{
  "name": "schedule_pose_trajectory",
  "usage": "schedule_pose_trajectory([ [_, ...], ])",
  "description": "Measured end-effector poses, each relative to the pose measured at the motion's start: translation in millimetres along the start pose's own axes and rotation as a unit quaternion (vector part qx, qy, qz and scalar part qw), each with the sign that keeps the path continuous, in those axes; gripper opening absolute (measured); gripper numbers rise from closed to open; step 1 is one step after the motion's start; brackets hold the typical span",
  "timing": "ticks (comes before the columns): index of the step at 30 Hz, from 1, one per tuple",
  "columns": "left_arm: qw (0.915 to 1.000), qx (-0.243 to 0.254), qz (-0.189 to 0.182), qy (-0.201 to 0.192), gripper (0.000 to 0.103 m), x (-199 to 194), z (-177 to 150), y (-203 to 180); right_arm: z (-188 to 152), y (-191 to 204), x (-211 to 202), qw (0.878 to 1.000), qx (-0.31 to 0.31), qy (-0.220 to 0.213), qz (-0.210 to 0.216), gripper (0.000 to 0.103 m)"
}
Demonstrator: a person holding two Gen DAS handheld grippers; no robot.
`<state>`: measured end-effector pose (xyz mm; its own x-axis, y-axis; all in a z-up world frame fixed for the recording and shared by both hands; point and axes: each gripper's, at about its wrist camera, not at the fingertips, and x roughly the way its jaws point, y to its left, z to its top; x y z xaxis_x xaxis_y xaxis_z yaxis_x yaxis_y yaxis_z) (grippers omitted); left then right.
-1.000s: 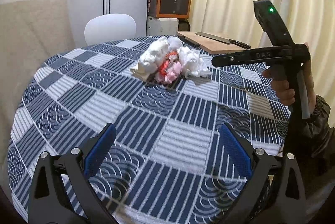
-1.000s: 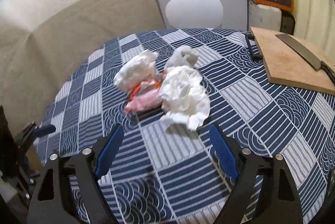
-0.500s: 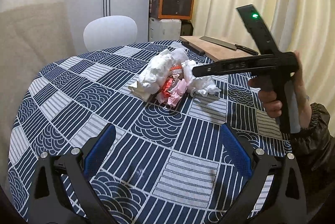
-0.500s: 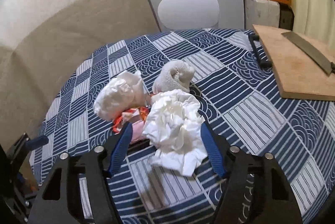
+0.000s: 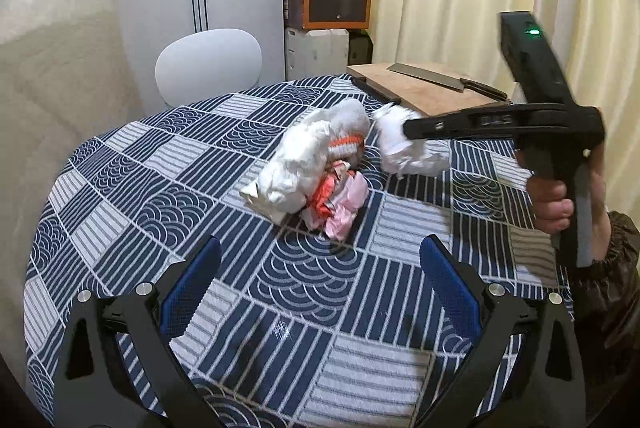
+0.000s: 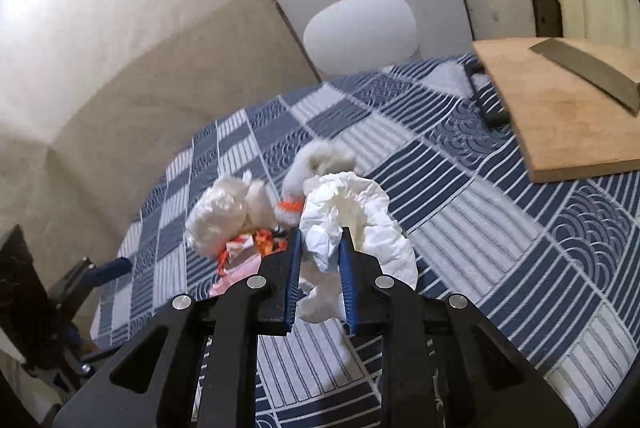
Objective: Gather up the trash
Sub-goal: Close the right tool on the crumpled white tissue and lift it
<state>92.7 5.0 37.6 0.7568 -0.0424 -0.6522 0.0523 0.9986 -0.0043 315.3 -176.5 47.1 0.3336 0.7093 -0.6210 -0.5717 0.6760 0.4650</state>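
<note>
A pile of trash lies mid-table: a crumpled white tissue, a white and orange sock-like wad and pink and orange wrappers. My right gripper is shut on a second crumpled white tissue, pinched between its blue pads; that tissue also shows in the left wrist view, lifted off the pile to the right. My left gripper is open and empty, low over the tablecloth short of the pile.
The round table has a blue patterned cloth. A wooden cutting board with a cleaver lies at the far right. A white chair stands behind the table. The other trash shows in the right wrist view.
My right gripper closed on the right-hand tissue and lifted it away from the pile. My left gripper moved forward toward the pile and stayed open.
</note>
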Motion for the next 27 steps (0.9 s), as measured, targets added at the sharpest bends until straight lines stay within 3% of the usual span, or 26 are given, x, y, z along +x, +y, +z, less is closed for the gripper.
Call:
schedule_pose_trajectory([
  [8, 0.9997, 0.016, 0.013, 0.012, 0.097, 19, 20, -1, 2, -8, -27, 0.999, 0.013, -0.043, 0.023, 0.018],
  [18, 0.9997, 0.007, 0.02, 0.007, 0.097, 48, 46, 11, -2, -9, -29, 0.999, 0.015, -0.043, 0.024, 0.018],
  [24, 0.9999, -0.007, 0.006, 0.006, 0.097, 66, 48, 20, -1, -10, -27, 0.999, 0.017, -0.041, 0.02, 0.018],
  [26, 0.9999, -0.009, 0.01, 0.005, 0.085, 71, 46, 22, -1, -8, -27, 0.999, 0.015, -0.043, 0.015, 0.018],
  [27, 0.9998, -0.009, 0.015, 0.009, 0.072, 75, 45, 23, -1, -7, -27, 0.999, 0.012, -0.043, 0.014, 0.018],
])
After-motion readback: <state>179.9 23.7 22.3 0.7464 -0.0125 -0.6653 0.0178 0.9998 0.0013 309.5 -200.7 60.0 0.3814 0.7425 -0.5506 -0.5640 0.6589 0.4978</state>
